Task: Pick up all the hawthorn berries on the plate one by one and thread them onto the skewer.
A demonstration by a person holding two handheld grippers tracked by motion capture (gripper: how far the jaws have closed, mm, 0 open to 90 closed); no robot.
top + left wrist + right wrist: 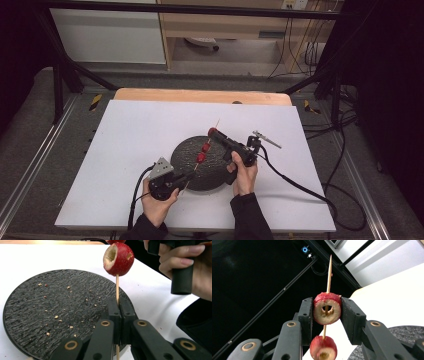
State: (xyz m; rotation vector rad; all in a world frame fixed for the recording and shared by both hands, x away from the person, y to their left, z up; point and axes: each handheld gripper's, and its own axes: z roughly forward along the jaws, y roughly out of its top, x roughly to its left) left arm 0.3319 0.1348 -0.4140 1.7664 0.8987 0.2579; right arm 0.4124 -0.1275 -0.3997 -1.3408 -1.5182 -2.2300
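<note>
Clearly, the left gripper (119,315) has its jaws pressed together on the lower end of a thin wooden skewer (117,287), which rises toward 1 o'clock over the dark round plate (187,150). The right gripper (327,315) has its jaws partly open, clamped on the flanks of the topmost red fruit piece (327,308), a cored ring threaded on the stick. In the high view, 3 red pieces sit along the skewer above the plate, mid-counter (130,135), with bare white surface all around. The right gripper view shows the skewer's bare tip past the fruit; the left gripper view shows crumbs on the plate.
</note>
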